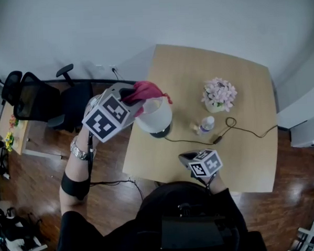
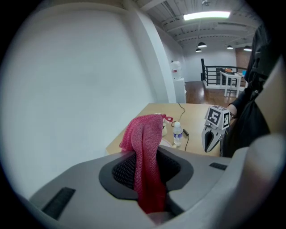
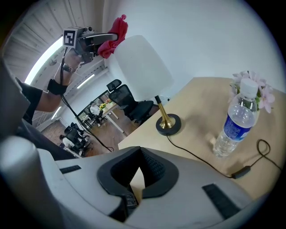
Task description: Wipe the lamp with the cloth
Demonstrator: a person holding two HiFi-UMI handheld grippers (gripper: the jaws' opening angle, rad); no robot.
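**Red cloth pinched at the lampshade's top, right gripper idle**

The red mesh cloth looks soft, light and limp. The left gripper has its fingers pinching a bunched fold, and the loose end hangs at the top edge of the white-shaded lamp on the pale wooden worktop. The lamp seems top-heavy on its slim brass stem and small dark base, so I would wipe lightly and steady it at the stem. Only the right gripper view shows that stem and base, which the shade hides in the head view. The right gripper rests low by the worktop's near edge, its fingers together on nothing.
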